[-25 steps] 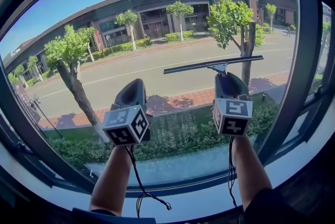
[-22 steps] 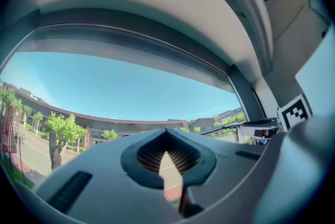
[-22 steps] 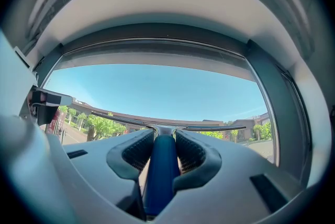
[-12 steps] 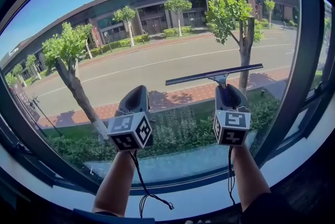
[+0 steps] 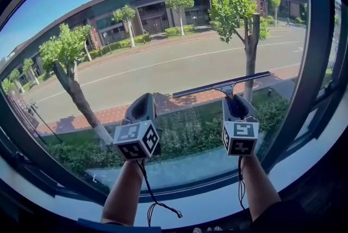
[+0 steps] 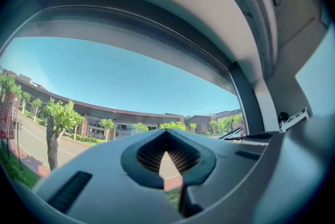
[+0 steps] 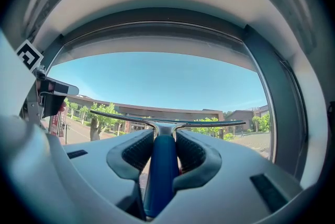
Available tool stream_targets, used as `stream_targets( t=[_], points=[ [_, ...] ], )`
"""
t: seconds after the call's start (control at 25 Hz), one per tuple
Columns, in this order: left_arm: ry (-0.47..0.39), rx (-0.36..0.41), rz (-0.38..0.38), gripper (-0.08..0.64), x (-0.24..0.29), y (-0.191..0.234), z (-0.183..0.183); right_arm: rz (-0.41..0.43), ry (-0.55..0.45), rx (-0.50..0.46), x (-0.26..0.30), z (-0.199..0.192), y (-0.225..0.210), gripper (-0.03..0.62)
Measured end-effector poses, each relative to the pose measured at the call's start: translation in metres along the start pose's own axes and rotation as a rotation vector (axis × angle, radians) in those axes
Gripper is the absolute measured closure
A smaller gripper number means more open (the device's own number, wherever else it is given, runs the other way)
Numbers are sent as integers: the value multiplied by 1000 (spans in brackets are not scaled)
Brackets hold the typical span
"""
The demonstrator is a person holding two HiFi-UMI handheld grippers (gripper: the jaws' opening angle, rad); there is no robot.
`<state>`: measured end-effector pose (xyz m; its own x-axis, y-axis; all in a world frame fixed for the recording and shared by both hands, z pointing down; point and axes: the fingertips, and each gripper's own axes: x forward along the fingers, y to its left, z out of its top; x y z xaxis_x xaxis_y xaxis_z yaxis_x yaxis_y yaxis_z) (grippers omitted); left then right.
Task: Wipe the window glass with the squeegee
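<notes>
Both grippers are up at the window glass, side by side, and the right gripper has the work. In the right gripper view its jaws are clenched on the blue handle of the squeegee, pads pressed against the handle on both sides. The handle runs straight up between them to a metal neck. The long dark blade spreads out left and right above the jaw tips.

From the head view that blade lies across the lower right part of the pane, tilted so its right end sits higher than its left. It is just above the right gripper and its right tip is near the dark window frame. Whether the rubber edge is actually touching the glass cannot be told.

The left gripper is held just left of the squeegee's low end, apart from it. Its own view shows the 2 jaws brought together at the tips with nothing in them, only a small diamond of daylight between the ribbed pads.

Each gripper carries its marker cube, left and right, with bare forearms below. A black cable dangles from the left one over the pale sill. Through the glass are a road, trees and a long curved building under clear blue sky.
</notes>
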<state>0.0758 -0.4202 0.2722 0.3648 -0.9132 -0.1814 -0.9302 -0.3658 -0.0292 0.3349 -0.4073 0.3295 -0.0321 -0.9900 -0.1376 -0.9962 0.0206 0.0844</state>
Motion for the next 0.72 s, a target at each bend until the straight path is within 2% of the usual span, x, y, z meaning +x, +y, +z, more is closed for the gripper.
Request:
stream_targets(
  t=[0.24,0.44,0.72],
  points=[
    [12,-17,1,558,1,-2,-11,-8,24,16,-1,-14,-1,460],
    [20,6,10,558,-1,-2,-18,-12,43,40,-4,-25,-3,460],
    [38,7,24,558,-3,3,-22,-12,1,28,-6,-12,-8,460]
  ],
)
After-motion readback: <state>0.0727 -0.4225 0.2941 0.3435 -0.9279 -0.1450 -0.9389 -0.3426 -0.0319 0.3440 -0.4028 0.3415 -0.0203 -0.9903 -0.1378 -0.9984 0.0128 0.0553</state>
